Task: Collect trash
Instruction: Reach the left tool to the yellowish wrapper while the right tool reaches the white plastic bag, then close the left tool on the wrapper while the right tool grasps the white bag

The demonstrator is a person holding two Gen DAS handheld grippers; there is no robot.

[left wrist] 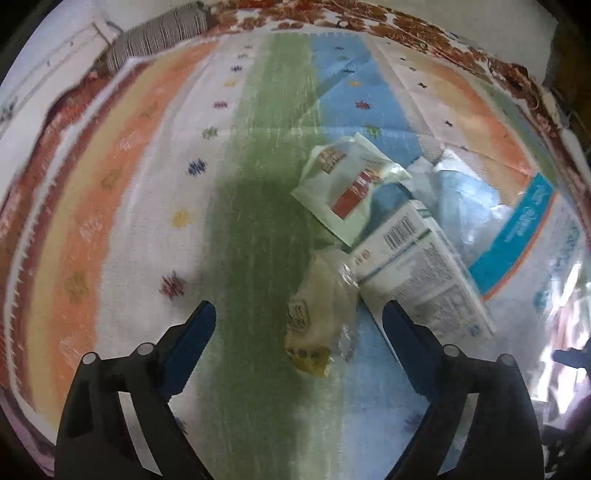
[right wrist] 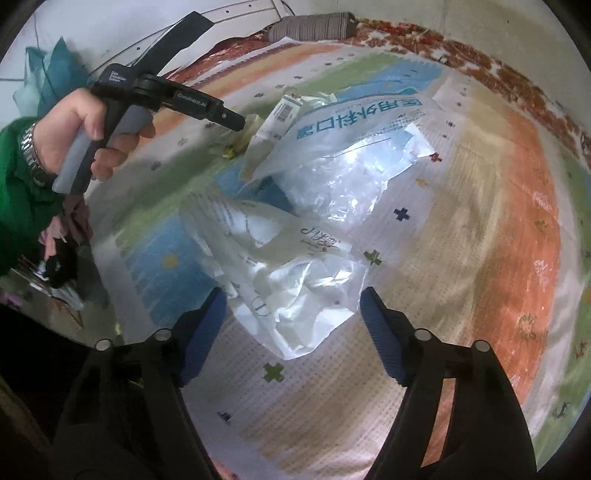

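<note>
Trash lies on a striped cloth [left wrist: 258, 177]. In the left wrist view my left gripper [left wrist: 299, 314] is open, its jaws standing either side of a crumpled yellowish clear wrapper [left wrist: 317, 317] without pressing it. Beyond it lie a white carton with a barcode [left wrist: 417, 266] and a pale green packet with red print [left wrist: 347, 188]. In the right wrist view my right gripper [right wrist: 293, 299] is open around the near end of a crumpled white plastic bag [right wrist: 295, 280]; its pads stand apart from it. Farther off lies a clear bag with blue print [right wrist: 354, 147].
A person's hand [right wrist: 74, 129] in a green sleeve holds the left gripper's handle at the upper left of the right wrist view. A grey ribbed roll [right wrist: 314, 26] lies at the cloth's far edge. A teal cushion [right wrist: 55, 74] sits by the wall. Dark clutter [right wrist: 59, 266] lies left.
</note>
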